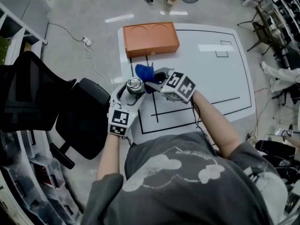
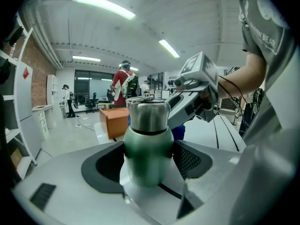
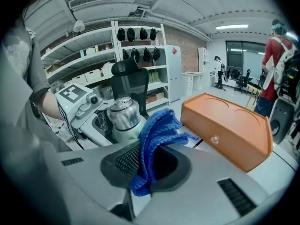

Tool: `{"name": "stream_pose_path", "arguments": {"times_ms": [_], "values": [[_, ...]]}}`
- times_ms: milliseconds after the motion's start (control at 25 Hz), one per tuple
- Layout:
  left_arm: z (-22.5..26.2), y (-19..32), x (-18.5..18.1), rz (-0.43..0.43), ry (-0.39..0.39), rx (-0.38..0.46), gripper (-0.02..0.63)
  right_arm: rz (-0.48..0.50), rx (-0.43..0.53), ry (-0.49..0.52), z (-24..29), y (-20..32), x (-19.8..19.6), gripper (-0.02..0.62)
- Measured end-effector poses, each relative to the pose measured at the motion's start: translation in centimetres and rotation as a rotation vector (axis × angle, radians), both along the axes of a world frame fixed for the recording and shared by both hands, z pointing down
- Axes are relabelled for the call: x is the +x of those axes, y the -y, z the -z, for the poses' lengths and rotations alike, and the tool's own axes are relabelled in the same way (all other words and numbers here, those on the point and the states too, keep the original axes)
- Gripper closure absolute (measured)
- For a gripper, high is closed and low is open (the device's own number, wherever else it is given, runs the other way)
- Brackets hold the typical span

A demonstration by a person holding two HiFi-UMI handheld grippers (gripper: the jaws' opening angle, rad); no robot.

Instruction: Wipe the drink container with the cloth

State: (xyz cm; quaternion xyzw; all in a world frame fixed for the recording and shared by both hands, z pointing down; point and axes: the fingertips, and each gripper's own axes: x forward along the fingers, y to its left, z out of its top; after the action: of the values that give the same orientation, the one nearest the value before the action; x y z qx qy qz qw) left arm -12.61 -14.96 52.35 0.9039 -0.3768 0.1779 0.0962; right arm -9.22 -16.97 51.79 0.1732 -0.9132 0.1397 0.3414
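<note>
A green drink container [image 2: 146,146] with a steel cap [image 1: 135,85] stands upright between the jaws of my left gripper [image 2: 147,161], which is shut on its body. In the right gripper view the same container [image 3: 123,118] shows just past the cloth. My right gripper [image 3: 147,165] is shut on a blue cloth [image 3: 154,142], whose free end bunches up against the container's side. From the head view, the blue cloth [image 1: 145,72] lies right beside the cap, with the right gripper [image 1: 159,82] close to the left gripper [image 1: 127,93] at the white table's left edge.
An orange box [image 1: 150,39] lies at the far edge of the white table [image 1: 211,78] marked with black lines. A black office chair [image 1: 56,111] stands left of the table. Shelves [image 3: 117,55] line the left wall. People stand in the distance [image 2: 123,86].
</note>
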Motion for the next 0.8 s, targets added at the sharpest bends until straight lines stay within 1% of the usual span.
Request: {"name": "stream_pose_path", "arguments": {"times_ms": [80, 280, 400, 560, 680, 800], "values": [[0.1, -0.1, 0.0, -0.045, -0.012, 0.01, 0.281, -0.002, -0.012, -0.017, -0.9, 0.1, 0.1, 0.554], [0.3, -0.2, -0.2, -0.155, -0.032, 0.028, 0.281, 0.025, -0.051, -0.114, -3.7, -0.7, 0.0, 0.554], [0.3, 0.0, -0.2, -0.231, -0.044, 0.038, 0.281, 0.025, -0.045, -0.158, -5.0, -0.6, 0.0, 0.554], [0.4, -0.1, -0.4, -0.315, -0.055, 0.047, 0.281, 0.005, -0.034, -0.17, -5.3, -0.6, -0.1, 0.554], [0.5, -0.1, -0.4, -0.318, -0.051, 0.05, 0.279, -0.02, -0.02, -0.16, -4.9, -0.6, 0.0, 0.552], [0.3, -0.1, -0.5, -0.261, -0.048, 0.036, 0.279, -0.041, -0.009, -0.131, -4.4, -0.7, 0.2, 0.552]]}}
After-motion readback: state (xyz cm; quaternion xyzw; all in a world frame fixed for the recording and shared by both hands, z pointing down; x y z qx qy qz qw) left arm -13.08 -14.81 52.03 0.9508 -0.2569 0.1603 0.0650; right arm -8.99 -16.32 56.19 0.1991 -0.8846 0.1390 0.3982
